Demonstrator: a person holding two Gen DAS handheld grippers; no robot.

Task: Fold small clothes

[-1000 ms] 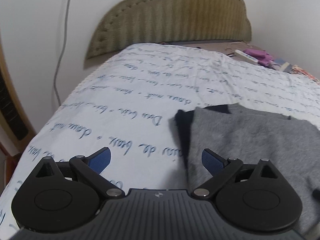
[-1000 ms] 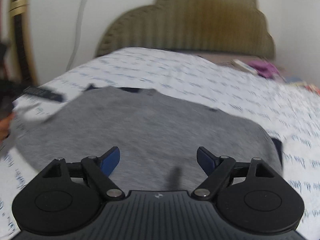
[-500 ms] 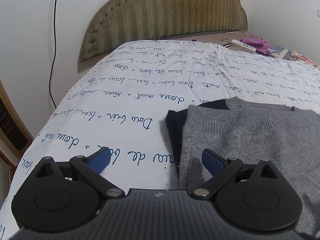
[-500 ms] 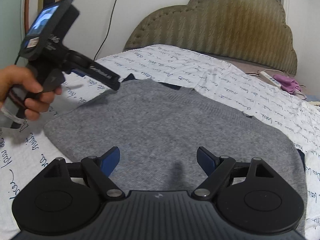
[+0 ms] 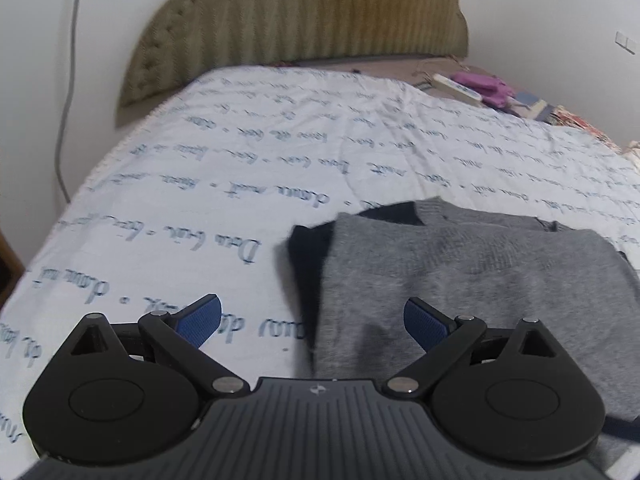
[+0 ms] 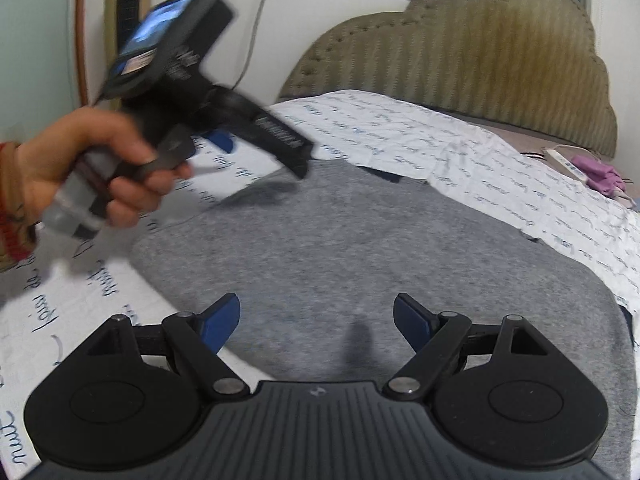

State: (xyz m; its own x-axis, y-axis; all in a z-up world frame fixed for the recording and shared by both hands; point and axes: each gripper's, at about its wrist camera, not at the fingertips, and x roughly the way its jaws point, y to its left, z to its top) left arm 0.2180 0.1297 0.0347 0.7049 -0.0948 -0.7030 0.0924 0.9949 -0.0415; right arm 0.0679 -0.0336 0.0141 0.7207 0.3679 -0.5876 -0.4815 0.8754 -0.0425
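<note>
A grey knit sweater (image 5: 460, 276) with dark navy trim lies folded flat on the bed; it also shows in the right wrist view (image 6: 360, 248). My left gripper (image 5: 312, 316) is open and empty, held above the sweater's left edge. My right gripper (image 6: 316, 320) is open and empty, held above the near part of the sweater. The right wrist view shows the left gripper's body (image 6: 192, 92) in a hand, raised over the sweater's far left corner.
The bed has a white sheet with blue script (image 5: 240, 168) and an olive padded headboard (image 5: 300, 24). A white remote (image 5: 456, 87) and a purple cloth (image 5: 486, 86) lie at the far right by the wall. A gold tower fan (image 6: 126, 4) stands at the left.
The left gripper has risen and moved back from the sweater's far left corner. The right gripper has lifted slightly. Both stayed open.
</note>
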